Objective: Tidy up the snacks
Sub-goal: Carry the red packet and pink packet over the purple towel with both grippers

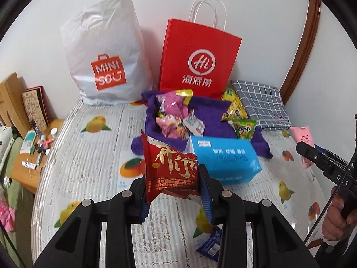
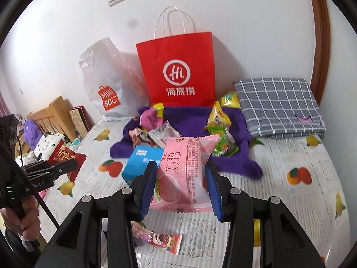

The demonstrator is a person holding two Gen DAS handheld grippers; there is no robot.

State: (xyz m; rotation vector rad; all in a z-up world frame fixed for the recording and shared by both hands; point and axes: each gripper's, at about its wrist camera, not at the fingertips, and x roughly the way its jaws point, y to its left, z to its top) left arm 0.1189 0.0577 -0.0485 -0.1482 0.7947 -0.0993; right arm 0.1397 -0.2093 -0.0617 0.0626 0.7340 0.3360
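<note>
My left gripper (image 1: 174, 186) is shut on a red snack packet (image 1: 170, 169) with gold lettering, held above the fruit-print table cover (image 1: 89, 163). My right gripper (image 2: 181, 187) is shut on a pink peach-print snack packet (image 2: 187, 172), also lifted off the table. Several more snack packets (image 1: 176, 116) lie in a heap on a purple cloth (image 1: 207, 111) behind a blue tissue pack (image 1: 225, 158). Green and yellow packets (image 2: 219, 129) lie on the cloth's right side. A red paper bag (image 1: 198, 58) and a white plastic bag (image 1: 104, 51) stand against the wall.
A folded grey checked cloth (image 2: 279, 107) lies at the back right. A small blue packet (image 1: 210, 244) and a pink-red packet (image 2: 160, 239) lie on the table cover near me. A wooden bedside stand (image 1: 29, 163) with small items sits left. A hand (image 2: 29, 221) grips the other tool.
</note>
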